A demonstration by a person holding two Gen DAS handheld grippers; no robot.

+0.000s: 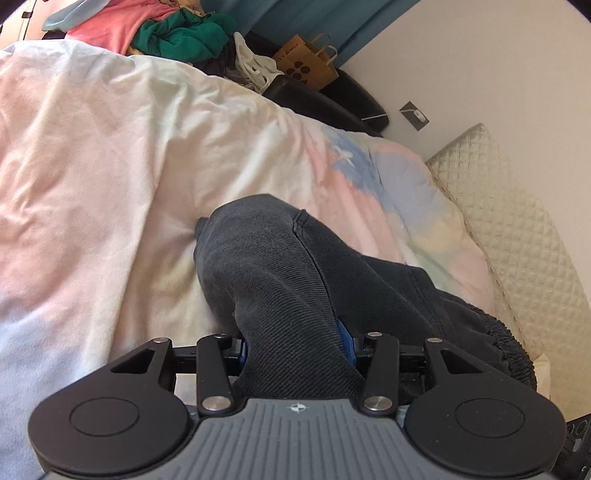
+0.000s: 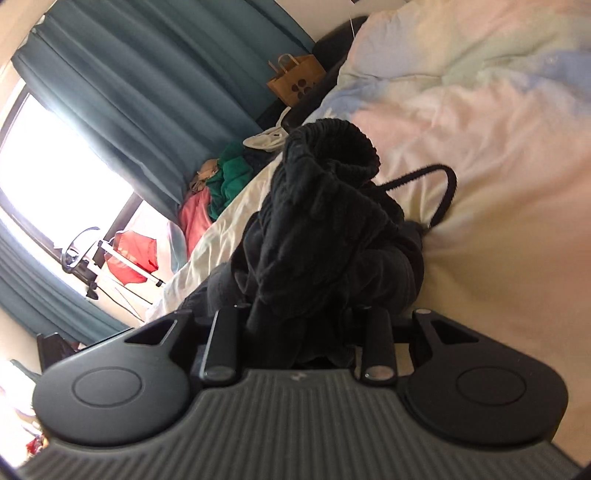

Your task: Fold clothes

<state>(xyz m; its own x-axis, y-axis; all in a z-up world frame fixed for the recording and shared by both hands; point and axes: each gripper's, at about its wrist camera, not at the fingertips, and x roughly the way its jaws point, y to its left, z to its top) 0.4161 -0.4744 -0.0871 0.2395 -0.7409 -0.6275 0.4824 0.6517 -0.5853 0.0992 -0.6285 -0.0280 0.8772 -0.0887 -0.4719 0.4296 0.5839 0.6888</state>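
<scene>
A dark grey pair of trousers lies bunched on the pastel duvet. My left gripper is shut on a thick fold of the leg cloth, which fills the gap between the jaws and hides the fingertips; a blue pad shows at the right. In the right wrist view the same black garment rises in a heap, its ribbed elastic waistband on top and a drawstring loop trailing onto the duvet. My right gripper is shut on a bunch of this cloth.
A pile of pink and green clothes sits at the far end of the bed, beside a brown paper bag. A quilted cream pillow lies at the right. Teal curtains, a window and a drying rack stand beyond the bed.
</scene>
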